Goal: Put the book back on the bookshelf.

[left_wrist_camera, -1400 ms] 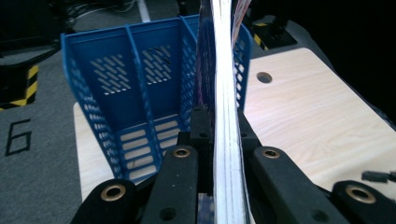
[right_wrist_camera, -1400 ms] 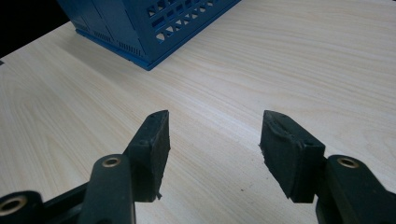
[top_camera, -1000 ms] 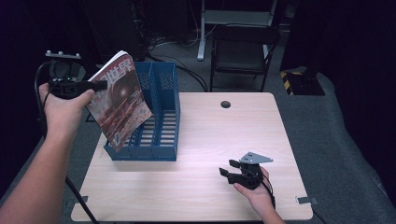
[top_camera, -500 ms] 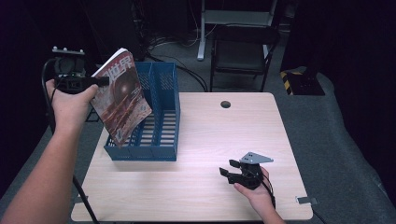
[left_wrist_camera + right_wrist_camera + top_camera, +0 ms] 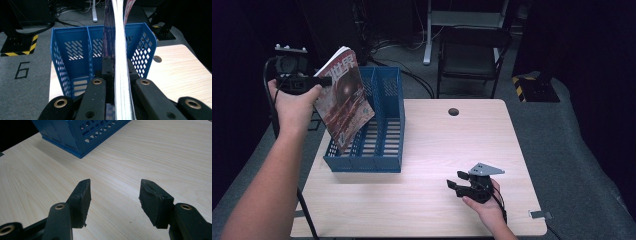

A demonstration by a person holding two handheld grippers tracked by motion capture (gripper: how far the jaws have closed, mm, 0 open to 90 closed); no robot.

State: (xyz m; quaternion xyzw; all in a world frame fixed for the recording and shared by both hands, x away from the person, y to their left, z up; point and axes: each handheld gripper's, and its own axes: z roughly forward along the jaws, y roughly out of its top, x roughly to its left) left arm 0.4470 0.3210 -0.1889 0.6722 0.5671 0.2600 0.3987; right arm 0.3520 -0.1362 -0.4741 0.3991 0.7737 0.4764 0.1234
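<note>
1. High view, far left: the person's left forearm reaches up from the bottom edge, and the left hand-held gripper [image 5: 319,80] is raised above the left edge of the tabletop [image 5: 432,150].
2. Its jaws are clamped on the upper edge of a magazine [image 5: 343,102]. The magazine hangs tilted, with its lower corner dipping into the left compartment of the blue file rack [image 5: 384,135].
3. Left gripper view confirms the grip: both black jaws press against the magazine's [image 5: 120,50] page edges, which run straight up the middle, and the blue file rack [image 5: 72,50] sits behind and below with its divider visible.
4. The rack stands on the left part of the tabletop, open side up.
5. A small round hole [image 5: 453,111] lies near the tabletop's far edge, right of the rack.
6. Toward the right near corner, the right hand-held gripper [image 5: 455,186] rests low at the tabletop, held by the person's right hand [image 5: 484,205].
7. Right gripper view shows its jaws spread wide apart with nothing between them, above bare wood, with the rack's corner [image 5: 80,135] farther off.
</note>
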